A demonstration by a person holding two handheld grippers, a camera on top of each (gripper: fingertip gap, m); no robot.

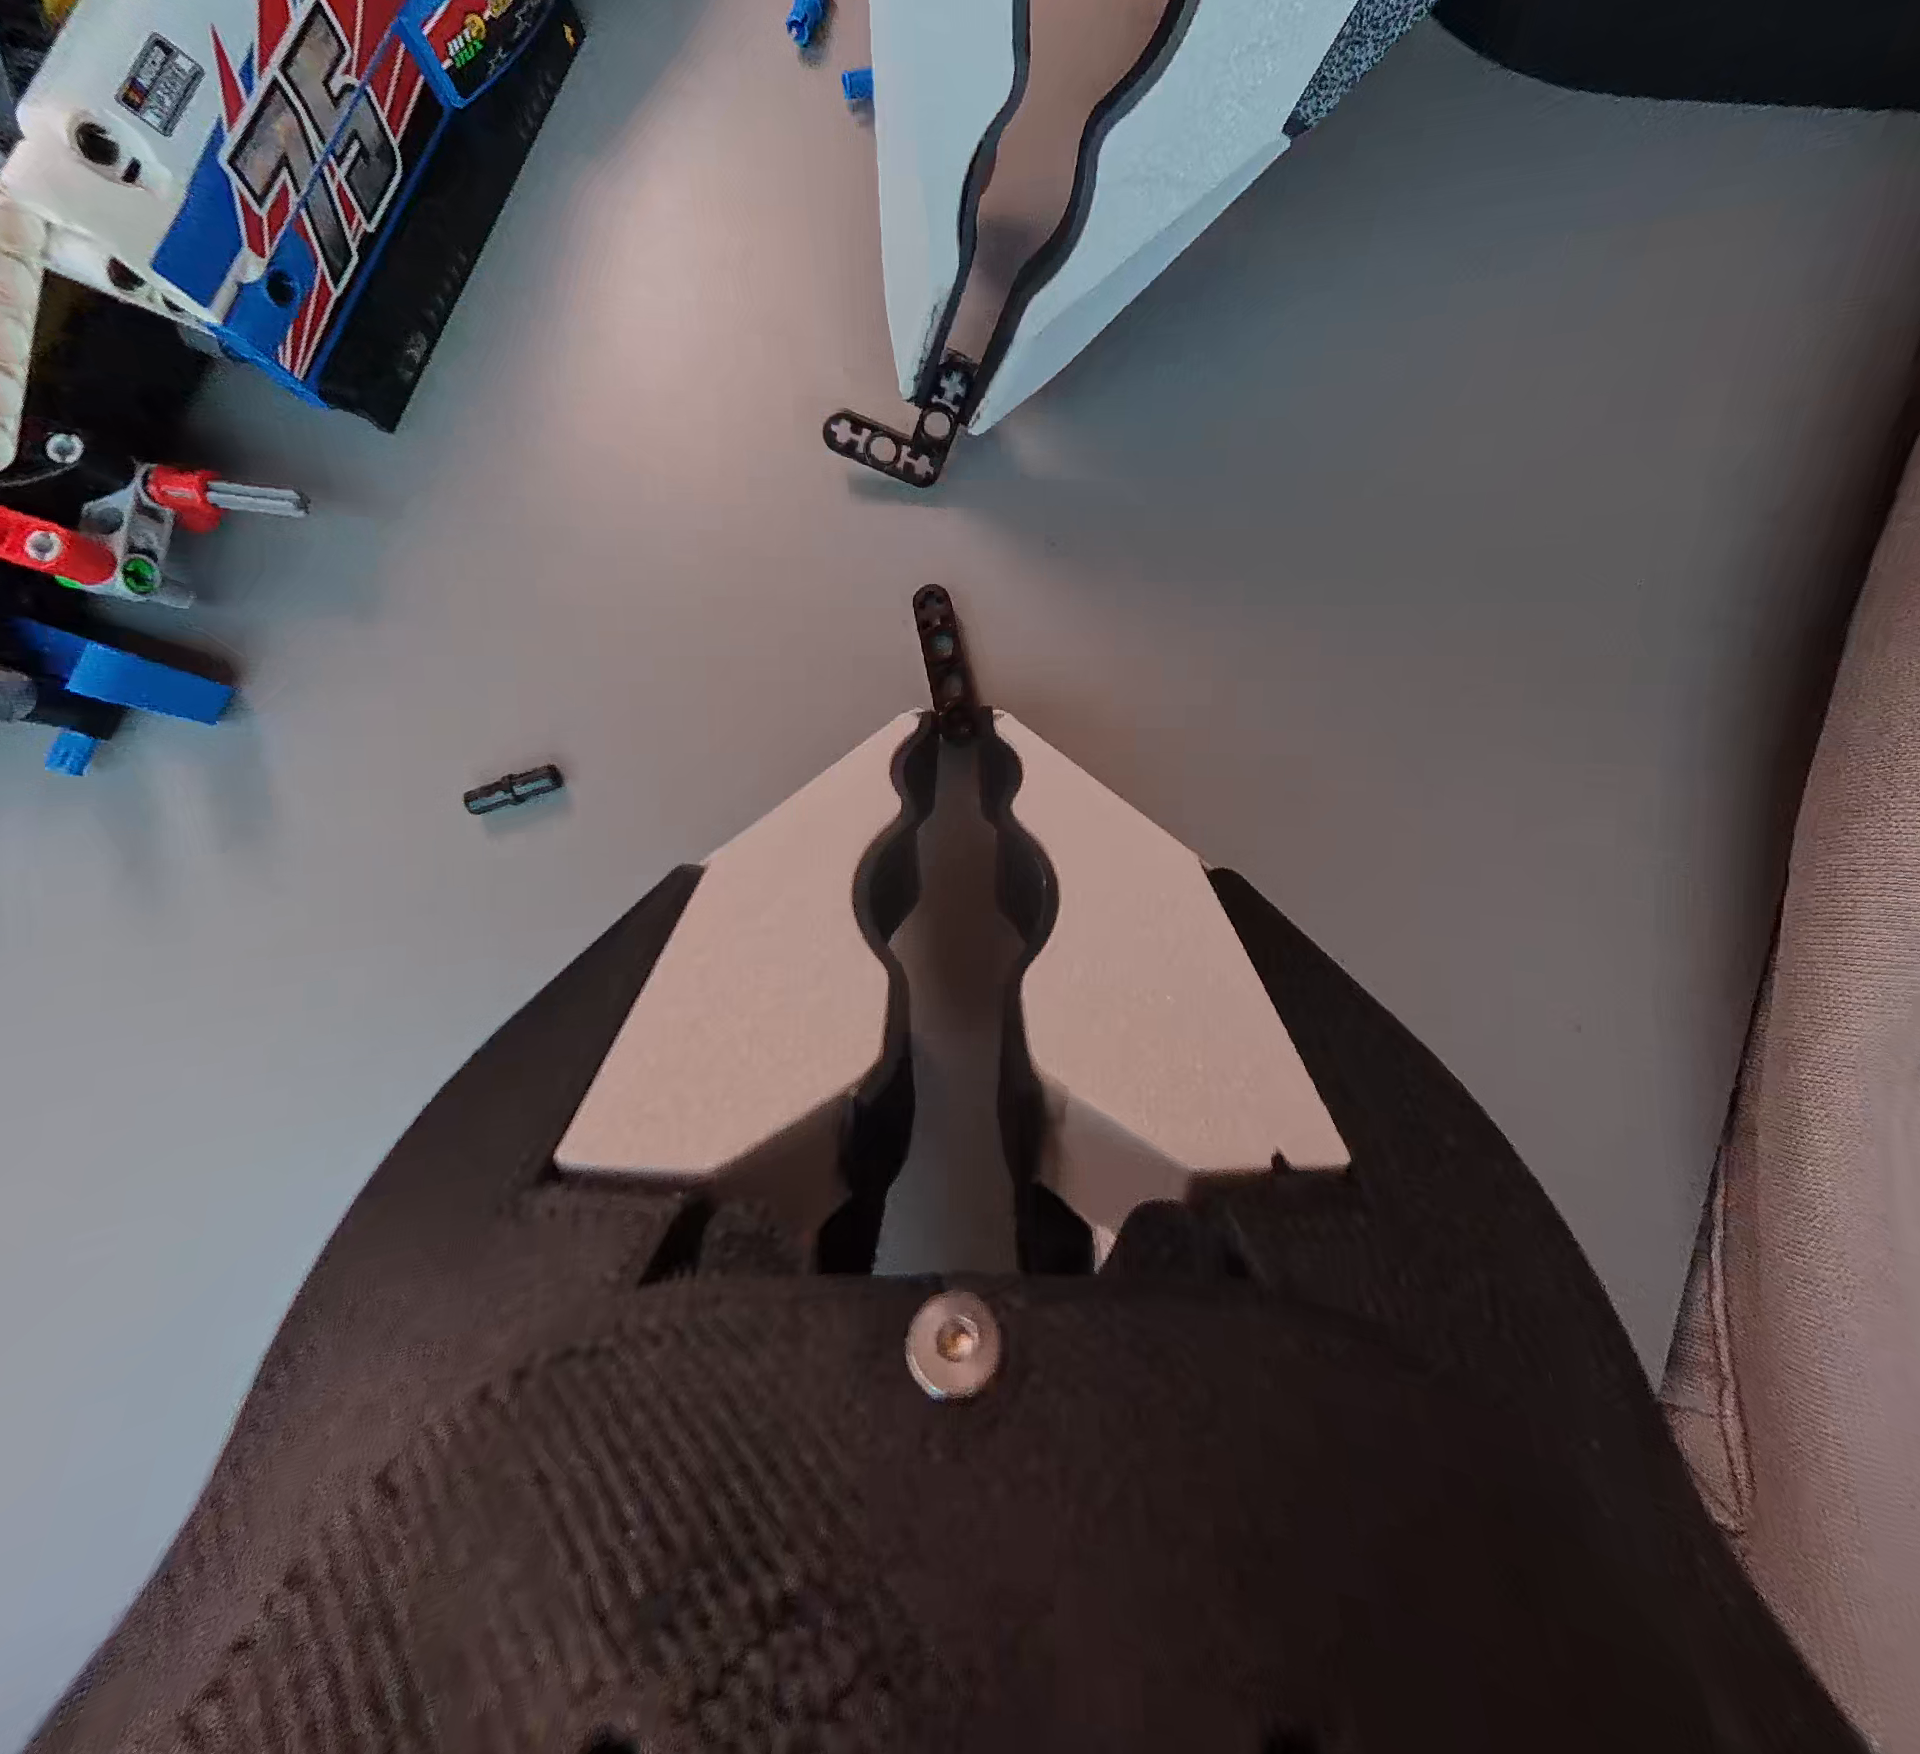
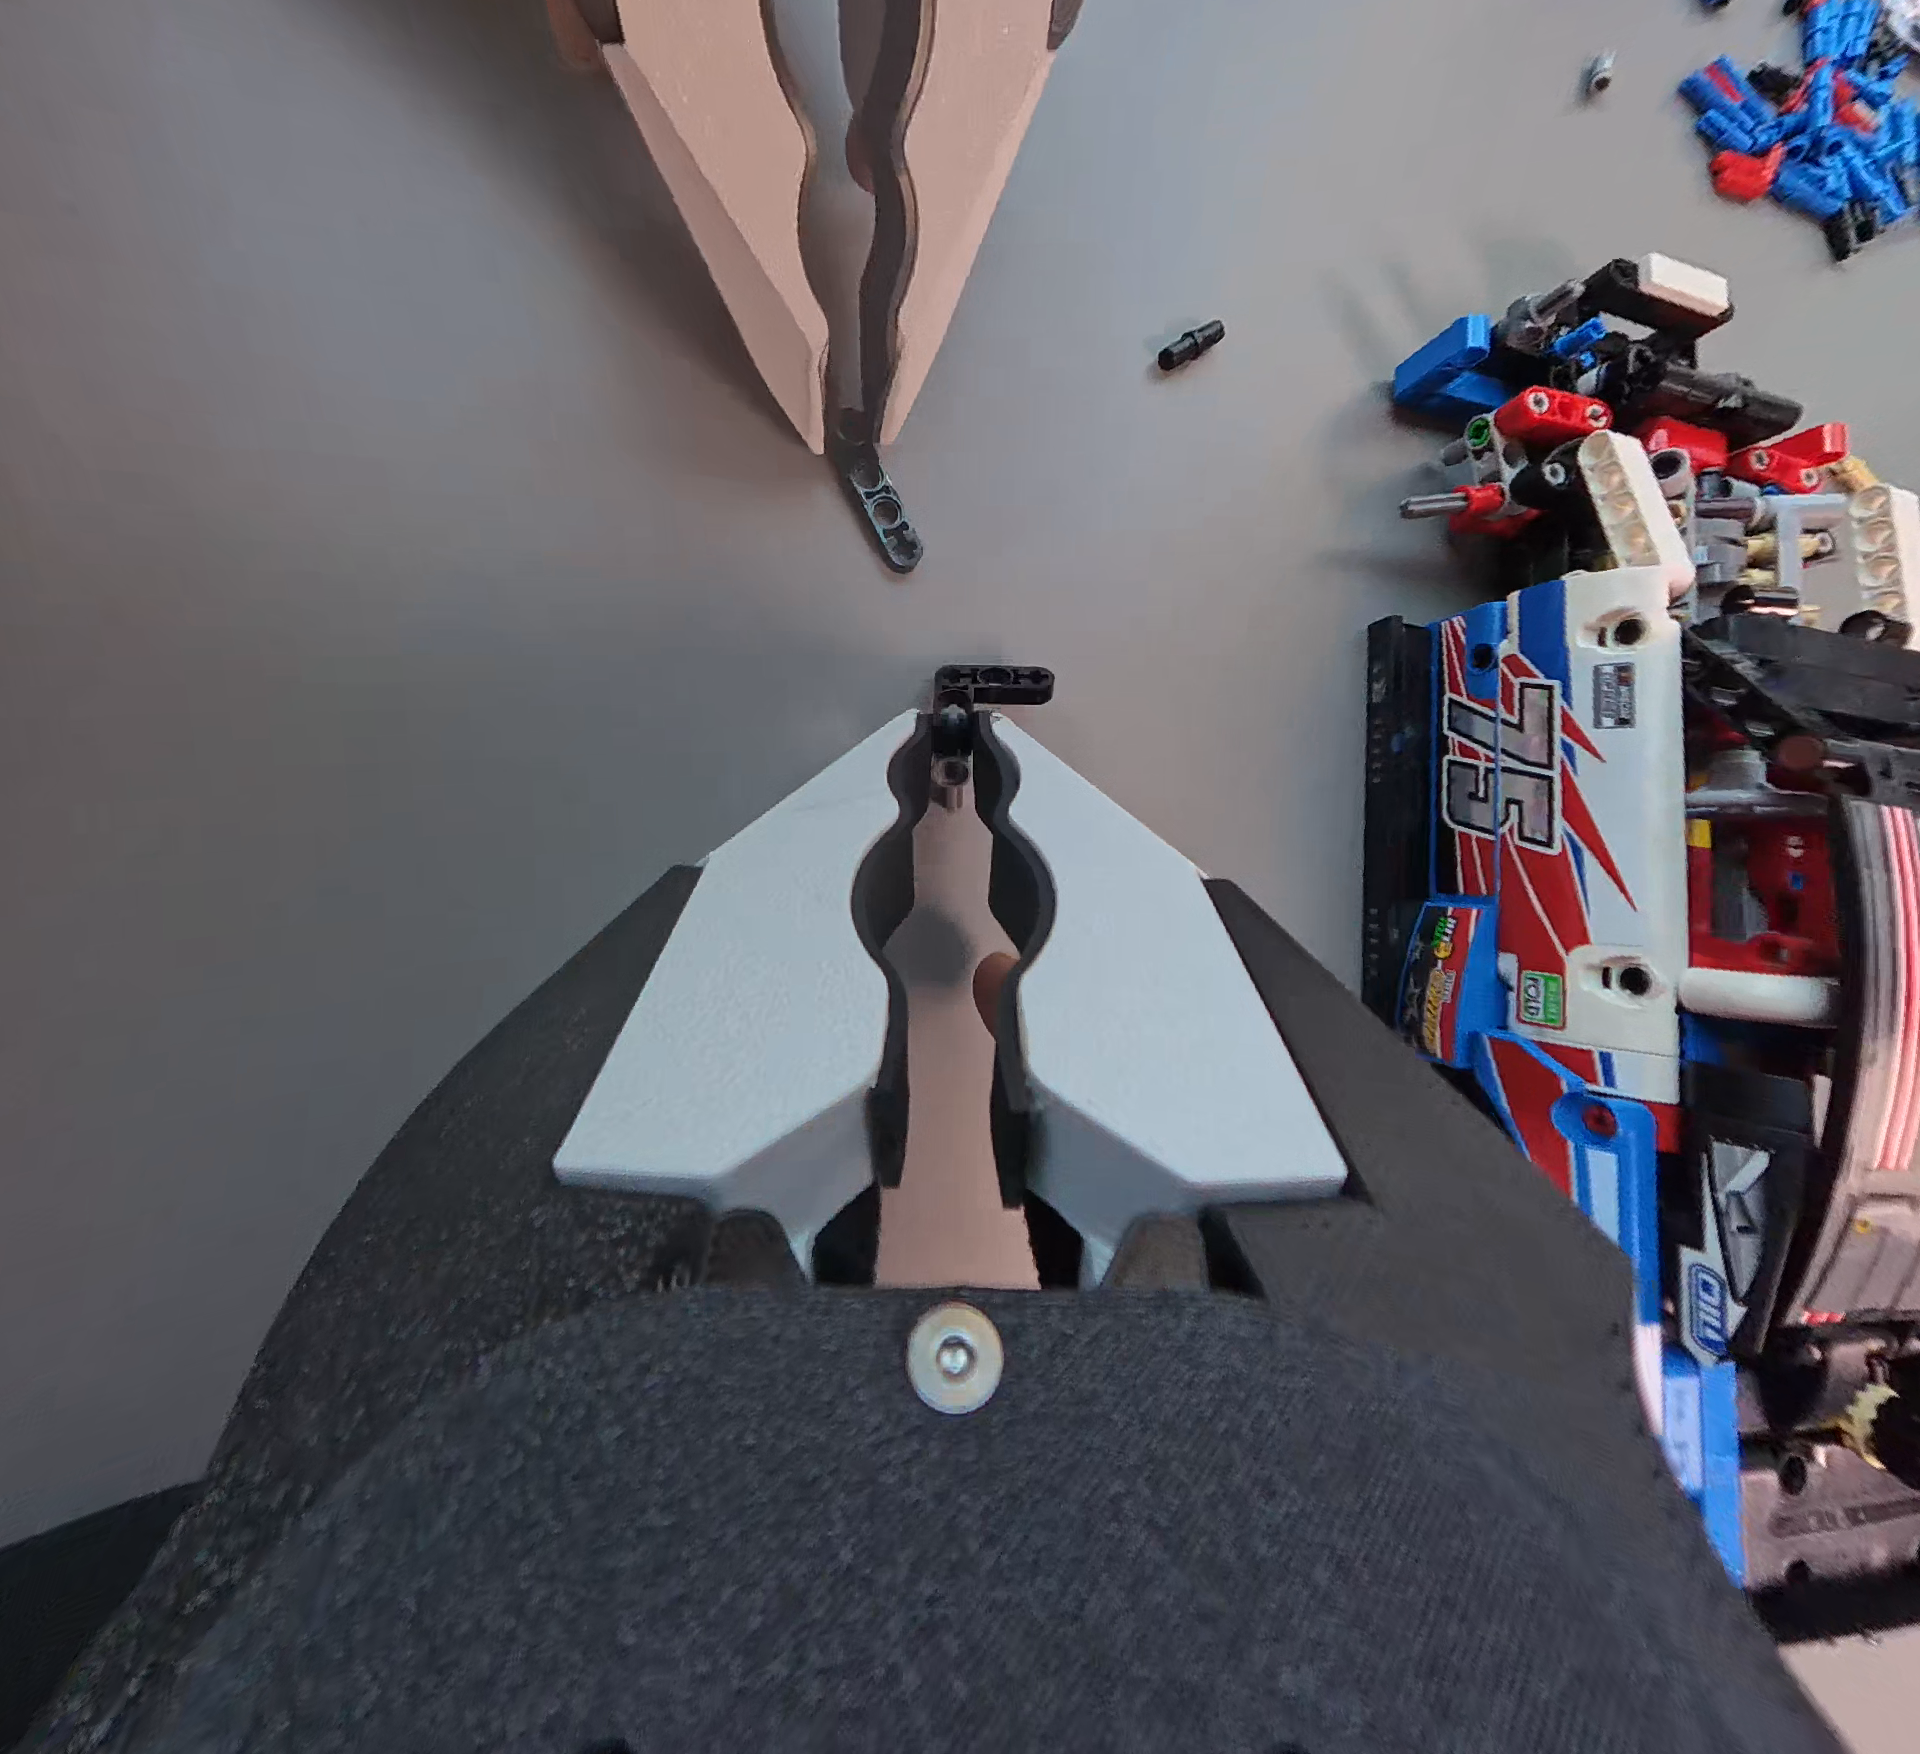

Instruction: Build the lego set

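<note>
A thin straight black beam (image 1: 943, 655) with a row of holes is clamped at one end between the tips of the left claw (image 1: 956, 717), the rest of it projecting forward above the grey worktop (image 1: 1351, 561). A black L-shaped beam (image 2: 992, 684) is gripped by its short leg in the right claw (image 2: 956, 722), its long leg turned sideways just past the tips. The two claws are pointed at each other, tip towards tip, with the held pieces near one another but apart. A partly built car model (image 2: 1621, 873) in white, red and blue, with number stickers on its panels, is lain on the worktop to the right claw's right side. A loose black pin (image 2: 1191, 344) is seen beside the model, and a heap of blue and red pins (image 2: 1808, 135) further off.
</note>
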